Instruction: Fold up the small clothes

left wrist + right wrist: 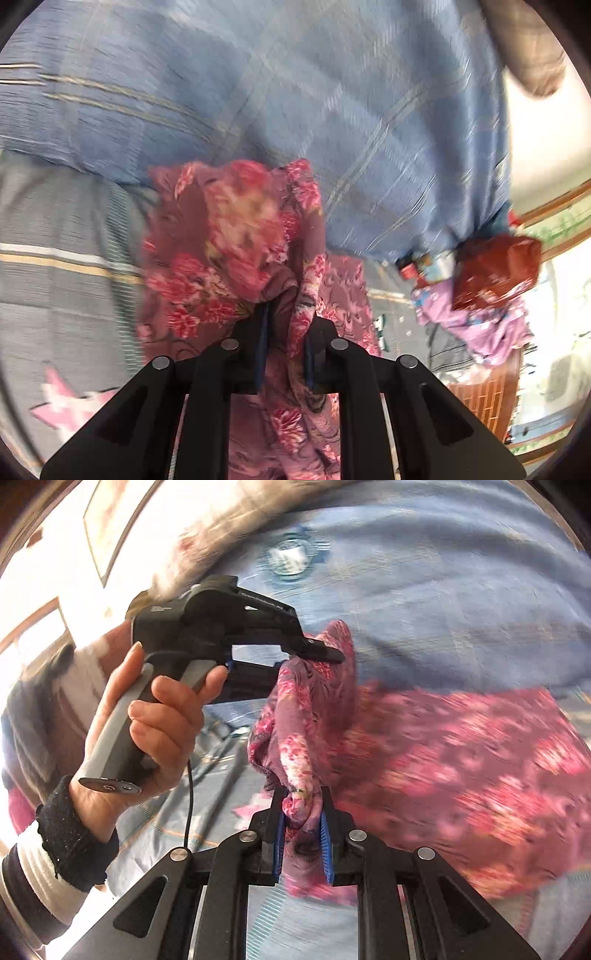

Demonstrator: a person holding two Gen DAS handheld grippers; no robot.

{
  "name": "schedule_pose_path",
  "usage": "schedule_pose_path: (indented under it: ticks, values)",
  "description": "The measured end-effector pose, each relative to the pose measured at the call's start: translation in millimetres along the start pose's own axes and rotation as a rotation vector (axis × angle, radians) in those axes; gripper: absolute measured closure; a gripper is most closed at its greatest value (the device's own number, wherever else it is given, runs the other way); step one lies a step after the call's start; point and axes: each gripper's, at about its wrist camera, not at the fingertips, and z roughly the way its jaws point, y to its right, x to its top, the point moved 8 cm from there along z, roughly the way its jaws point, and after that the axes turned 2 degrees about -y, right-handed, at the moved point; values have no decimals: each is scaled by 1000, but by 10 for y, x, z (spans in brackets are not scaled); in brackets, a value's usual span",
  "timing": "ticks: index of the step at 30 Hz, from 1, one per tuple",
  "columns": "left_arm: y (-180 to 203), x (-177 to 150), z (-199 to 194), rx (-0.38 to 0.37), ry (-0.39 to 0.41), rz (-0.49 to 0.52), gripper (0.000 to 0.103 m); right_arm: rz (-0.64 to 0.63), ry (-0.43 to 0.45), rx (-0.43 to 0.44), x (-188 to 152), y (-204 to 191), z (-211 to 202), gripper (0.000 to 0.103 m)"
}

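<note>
Blue checked bedspread (295, 92) fills both views, serving as folding surface. Floral garment (461, 757) partly spread across it, one end lifted clear, likely to bring edge over for fold. Heap of other clothes (480, 295) waits near bed's edge. Left gripper (282, 332) clamped on bunched floral cloth. Right gripper (303, 827) pinching another fold of same cloth, blue pads (324, 845) squeezing it. Motion blur everywhere.

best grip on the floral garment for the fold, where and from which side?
Take the floral garment along its bunched top edge, at two spaced points, coming in level from the near side. The left gripper and right gripper each pinch such a gathered edge, so the rest hangs free over the blue bedsheet.
</note>
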Motion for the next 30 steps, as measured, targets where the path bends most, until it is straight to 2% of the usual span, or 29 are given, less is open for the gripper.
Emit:
schedule_pose_path:
  ticks: [2, 4, 6, 8, 10, 12, 13, 14, 16, 18, 20, 24, 28, 30]
  values:
    - [68, -64, 258, 63, -41, 18, 89, 43, -23, -3, -66, 249, -6, 87]
    - [105, -138, 559, 172, -84, 46, 88, 76, -44, -5, -169, 450, -7, 87]
    - [102, -188, 741, 263, -105, 70, 87, 119, -53, 5, -246, 608, 2, 82]
    - [152, -196, 766, 301, -102, 79, 82, 162, -76, 30, -278, 672, 12, 80]
    - [222, -197, 721, 309, -121, 76, 74, 180, -95, 38, -223, 718, -3, 72]
    - [263, -180, 599, 333, -137, 68, 64, 189, -63, 55, -109, 746, -131, 70]
    - [288, -156, 523, 346, -129, 72, 54, 199, -40, 72, -47, 765, -208, 61]
    - [311, -112, 408, 371, -105, 82, 41, 211, -18, 88, 8, 789, -279, 39]
    - [247, -52, 213, 429, -64, 95, 28, 233, 28, 77, 77, 865, -366, 25]
    - [221, -22, 116, 479, -50, 101, 25, 250, 35, 82, 90, 903, -357, 25]
    - [158, -24, 129, 501, -86, 105, 25, 265, 10, 88, 72, 896, -230, 25]
    - [248, -112, 436, 546, -163, 164, 25, 230, -42, 113, 7, 748, 8, 26]
    - [293, -147, 690, 559, -212, 198, 25, 170, -30, 98, -25, 637, 93, 29]
    - [267, -182, 824, 574, -257, 194, 25, 199, -46, 113, -72, 661, 136, 35]
